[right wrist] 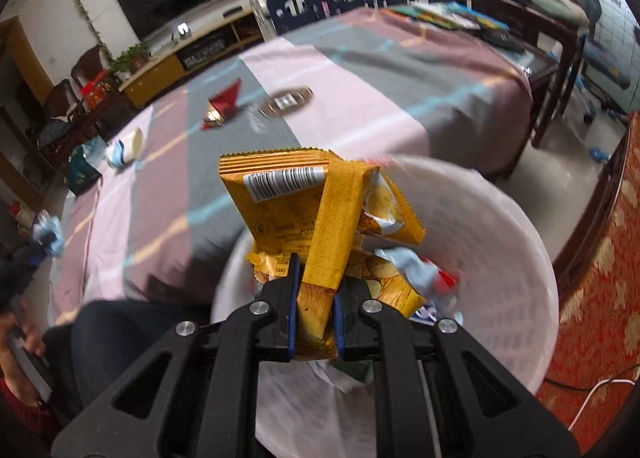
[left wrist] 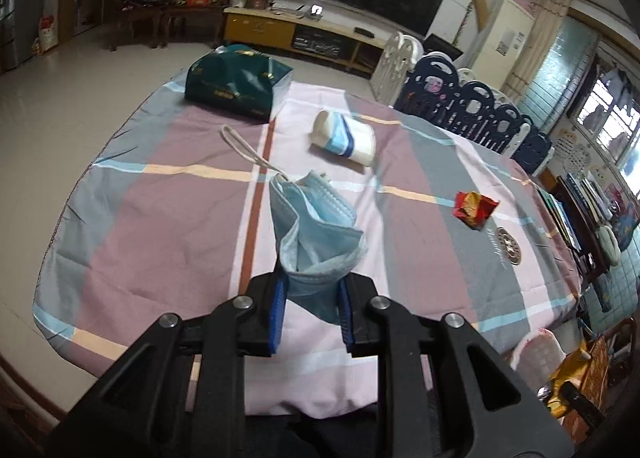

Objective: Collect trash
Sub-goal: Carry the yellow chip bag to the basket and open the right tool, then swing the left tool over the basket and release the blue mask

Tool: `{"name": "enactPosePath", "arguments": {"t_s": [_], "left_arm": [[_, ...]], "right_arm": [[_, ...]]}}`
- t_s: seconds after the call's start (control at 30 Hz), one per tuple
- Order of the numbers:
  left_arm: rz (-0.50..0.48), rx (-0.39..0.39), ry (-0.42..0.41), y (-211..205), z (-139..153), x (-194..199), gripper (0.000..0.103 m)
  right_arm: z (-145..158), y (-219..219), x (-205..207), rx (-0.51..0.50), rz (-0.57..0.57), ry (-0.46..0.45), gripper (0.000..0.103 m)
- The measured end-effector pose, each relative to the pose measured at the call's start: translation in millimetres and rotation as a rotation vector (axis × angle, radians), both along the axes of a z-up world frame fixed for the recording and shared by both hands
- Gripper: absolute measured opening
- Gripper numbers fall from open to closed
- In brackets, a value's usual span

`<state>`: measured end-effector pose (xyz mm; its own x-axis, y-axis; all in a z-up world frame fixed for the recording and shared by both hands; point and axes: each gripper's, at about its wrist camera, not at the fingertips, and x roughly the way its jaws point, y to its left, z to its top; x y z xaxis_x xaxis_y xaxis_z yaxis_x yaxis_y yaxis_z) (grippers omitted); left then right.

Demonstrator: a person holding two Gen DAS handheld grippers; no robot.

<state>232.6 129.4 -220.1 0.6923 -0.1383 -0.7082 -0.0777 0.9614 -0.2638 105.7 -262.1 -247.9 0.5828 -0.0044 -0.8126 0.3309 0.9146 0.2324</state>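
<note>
both claws are clamped on trash: the left gripper (left wrist: 312,290) pinches a crumpled blue face mask (left wrist: 316,226) between its blue pads, the mask standing up over the striped tablecloth (left wrist: 168,218) with its ear loop (left wrist: 244,146) trailing behind. further along the table lie a dark green pouch (left wrist: 232,82), a rolled white-and-blue wrapper (left wrist: 344,138) and, to the right, a crumpled red-and-gold wrapper (left wrist: 476,206), all well apart. the right gripper (right wrist: 316,298) is pressed tight on a yellow snack packet (right wrist: 304,210), held over the white bin (right wrist: 520,258) beside the table; the bin already holds other scraps. to do this step well, i judge the packet should be well inside the rim before the jaws part, since it is light and could catch the edge or flutter out. the packet shows a barcode label and small print too blurred to read; gold lettering on the green pouch is also illegible.
</note>
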Motion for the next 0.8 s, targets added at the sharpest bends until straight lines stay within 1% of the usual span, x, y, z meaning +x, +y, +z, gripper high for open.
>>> {"name": "enactPosePath", "arguments": {"t_s": [0.07,0.1,0.3,0.4,0.43,0.47,0.53,0.67,0.8], "left_arm": [[-0.043,-0.038,-0.002,-14.9,7.5,-10.1,0.023],[-0.068,-0.045,-0.004,-24.8,11.4,-14.1,0.023],[-0.277,0.050,-0.042,-116.0,40.2,-37.5,0.023],[-0.375,0.123,-0.065,-158.5,46.9,-53.5,0.023],[-0.396,0.143,-0.070,-167.8,47.6,-57.9,0.023],[-0.421,0.165,-0.076,-178.5,48.2,-63.1,0.023],[-0.451,0.184,-0.079,-191.9,48.3,-70.0,0.023],[-0.508,0.194,-0.066,-214.0,45.8,-77.5,0.023],[-0.567,0.160,-0.036,-230.1,39.4,-81.8,0.023]], "right_arm": [[-9.3,-3.7,-7.0,0.006,-0.002,0.030,0.014],[-15.2,-7.4,-9.4,0.017,-0.006,0.049,0.014],[-31.2,-21.1,-14.8,0.073,-0.015,0.103,0.015],[-36.2,-27.8,-17.6,0.089,-0.031,0.137,0.027],[-36.5,-31.7,-19.7,0.100,-0.041,0.135,0.036],[-35.3,-37.2,-23.0,0.111,-0.059,0.125,0.046],[-29.2,-49.4,-29.1,0.117,-0.108,0.091,0.058],[-7.7,-71.9,-40.9,0.117,-0.184,0.000,0.060],[14.8,-89.6,-49.6,0.091,-0.248,-0.073,0.061]]}}
